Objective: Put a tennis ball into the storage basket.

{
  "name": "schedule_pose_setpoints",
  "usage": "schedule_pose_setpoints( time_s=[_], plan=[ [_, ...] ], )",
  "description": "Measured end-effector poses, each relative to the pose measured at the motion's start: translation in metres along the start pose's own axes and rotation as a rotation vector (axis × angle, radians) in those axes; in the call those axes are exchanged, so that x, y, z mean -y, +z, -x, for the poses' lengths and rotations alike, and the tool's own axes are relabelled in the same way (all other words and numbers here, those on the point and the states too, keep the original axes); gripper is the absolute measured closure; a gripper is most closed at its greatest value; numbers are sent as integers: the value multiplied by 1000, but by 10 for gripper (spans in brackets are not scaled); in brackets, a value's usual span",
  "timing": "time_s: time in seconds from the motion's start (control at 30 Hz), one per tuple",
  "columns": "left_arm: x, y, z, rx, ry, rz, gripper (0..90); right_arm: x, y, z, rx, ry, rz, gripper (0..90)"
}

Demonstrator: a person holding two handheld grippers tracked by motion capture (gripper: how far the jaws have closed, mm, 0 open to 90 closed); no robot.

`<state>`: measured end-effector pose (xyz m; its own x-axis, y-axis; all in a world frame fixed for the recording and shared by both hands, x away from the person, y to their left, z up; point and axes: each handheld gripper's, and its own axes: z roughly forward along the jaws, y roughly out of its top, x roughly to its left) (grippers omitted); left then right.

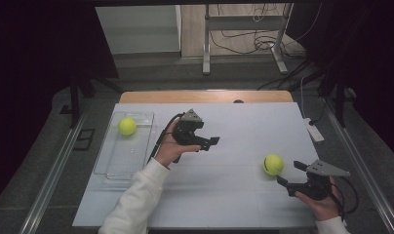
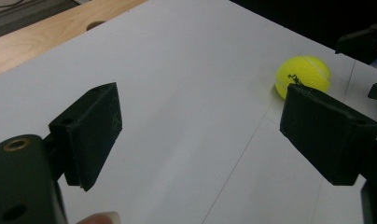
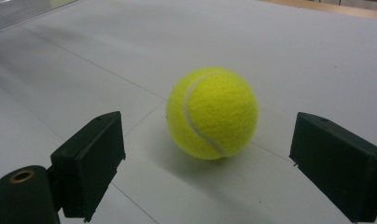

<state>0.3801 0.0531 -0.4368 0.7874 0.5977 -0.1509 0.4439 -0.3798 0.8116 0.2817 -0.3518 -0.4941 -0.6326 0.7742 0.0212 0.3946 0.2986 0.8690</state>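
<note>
A yellow tennis ball (image 1: pixel 273 164) lies on the white table at the right; it also shows as the ball (image 3: pixel 212 113) in the right gripper view and, far off, as the ball (image 2: pixel 303 74) in the left gripper view. My right gripper (image 1: pixel 288 173) sits just right of it, open, its jaws wide with the ball a little beyond them and untouched. My left gripper (image 1: pixel 210 143) hovers over the table's middle, open and empty, pointing right toward that ball. A second tennis ball (image 1: pixel 127 126) rests in a clear tray (image 1: pixel 118 163) at the left.
The white sheet covers a wooden table (image 1: pixel 205 96) whose far edge shows bare wood. A white block (image 1: pixel 313 130) lies at the right edge. Metal frame legs and cables (image 1: pixel 244 44) stand on the floor beyond.
</note>
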Motion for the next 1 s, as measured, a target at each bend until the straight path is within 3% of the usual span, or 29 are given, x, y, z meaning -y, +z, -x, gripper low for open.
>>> schedule_pose_setpoints(
  time_s=[1.0],
  plan=[
    [-5,30,21,59,40,-33,136,7,-4,0,9,-5,-41,102]
  ],
)
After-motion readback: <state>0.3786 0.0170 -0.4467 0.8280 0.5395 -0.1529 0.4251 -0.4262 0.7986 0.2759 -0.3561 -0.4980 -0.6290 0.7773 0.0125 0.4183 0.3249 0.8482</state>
